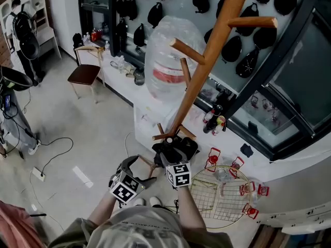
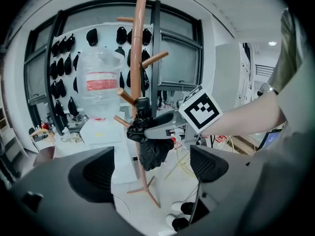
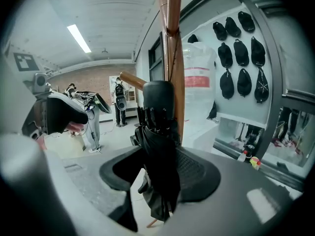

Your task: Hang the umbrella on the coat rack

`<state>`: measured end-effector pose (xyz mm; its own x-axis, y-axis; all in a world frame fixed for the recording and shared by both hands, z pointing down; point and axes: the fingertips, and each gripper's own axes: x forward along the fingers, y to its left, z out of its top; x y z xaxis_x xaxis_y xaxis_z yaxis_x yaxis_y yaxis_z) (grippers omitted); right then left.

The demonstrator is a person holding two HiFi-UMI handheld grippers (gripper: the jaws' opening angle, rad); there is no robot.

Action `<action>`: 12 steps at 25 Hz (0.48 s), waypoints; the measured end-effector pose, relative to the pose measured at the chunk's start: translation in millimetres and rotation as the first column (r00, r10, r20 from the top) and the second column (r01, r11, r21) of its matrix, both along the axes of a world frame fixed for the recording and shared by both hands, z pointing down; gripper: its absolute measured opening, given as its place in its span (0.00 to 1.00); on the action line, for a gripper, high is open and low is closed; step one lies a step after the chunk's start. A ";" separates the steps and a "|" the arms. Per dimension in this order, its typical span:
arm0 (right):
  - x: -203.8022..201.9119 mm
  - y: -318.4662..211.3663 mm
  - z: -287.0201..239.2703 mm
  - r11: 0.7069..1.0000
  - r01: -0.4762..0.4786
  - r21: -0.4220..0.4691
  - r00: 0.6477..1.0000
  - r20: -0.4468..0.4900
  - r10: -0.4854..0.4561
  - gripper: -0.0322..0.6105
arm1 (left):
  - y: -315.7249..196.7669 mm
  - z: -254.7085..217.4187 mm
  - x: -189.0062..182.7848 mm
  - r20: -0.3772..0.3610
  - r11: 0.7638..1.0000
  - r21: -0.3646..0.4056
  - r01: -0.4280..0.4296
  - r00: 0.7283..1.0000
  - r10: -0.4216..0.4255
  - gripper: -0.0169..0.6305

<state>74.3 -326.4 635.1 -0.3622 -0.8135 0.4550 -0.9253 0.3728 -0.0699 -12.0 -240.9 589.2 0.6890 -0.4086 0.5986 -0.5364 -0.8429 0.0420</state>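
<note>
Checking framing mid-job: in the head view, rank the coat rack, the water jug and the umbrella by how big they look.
Largest to smallest:
1. coat rack, longest, though its top is nearest the camera
2. water jug
3. umbrella, clearly smallest

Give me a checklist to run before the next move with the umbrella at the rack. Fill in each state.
1. Umbrella sits between the right gripper's jaws: ok.
2. Pads pressing on the umbrella: cannot tell.
3. Umbrella is close against the coat rack, beside a lower peg: ok.
4. Umbrella's loop or handle hooked over that peg: cannot tell.
5. Left gripper open, empty and apart from the rack: ok.
</note>
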 end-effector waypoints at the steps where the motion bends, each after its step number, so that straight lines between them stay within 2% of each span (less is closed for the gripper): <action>1: 0.8 0.1 -0.7 1.000 -0.004 0.000 1.000 0.007 0.004 0.37 | -0.6 -0.7 -0.7 -0.001 1.000 0.001 0.006 1.000 -0.006 0.74; 3: 2.3 0.9 -2.8 1.000 -0.011 0.001 1.000 0.023 0.011 0.42 | -2.5 -2.8 -2.6 -0.003 1.000 0.007 0.024 1.000 -0.024 0.74; 5: 4.1 2.8 -5.6 1.000 -0.013 0.008 0.999 0.037 0.013 0.43 | -3.9 -4.3 -3.9 -0.008 0.999 0.010 0.040 0.999 -0.040 0.74; 6: 5.3 4.2 -7.5 1.000 -0.014 0.013 0.999 0.046 0.013 0.48 | -4.1 -4.9 -4.0 -0.010 0.999 0.011 0.045 0.999 -0.045 0.74; 8: 7.9 8.2 -14.0 0.999 -0.015 0.034 0.997 0.074 0.013 0.49 | -4.4 -6.1 -3.1 -0.016 0.998 0.021 0.051 0.999 -0.050 0.74; 12: 17.9 17.6 -47.3 0.986 -0.053 0.158 0.989 0.145 0.030 0.49 | -2.7 -9.3 0.1 -0.028 0.998 0.031 0.058 0.998 -0.057 0.74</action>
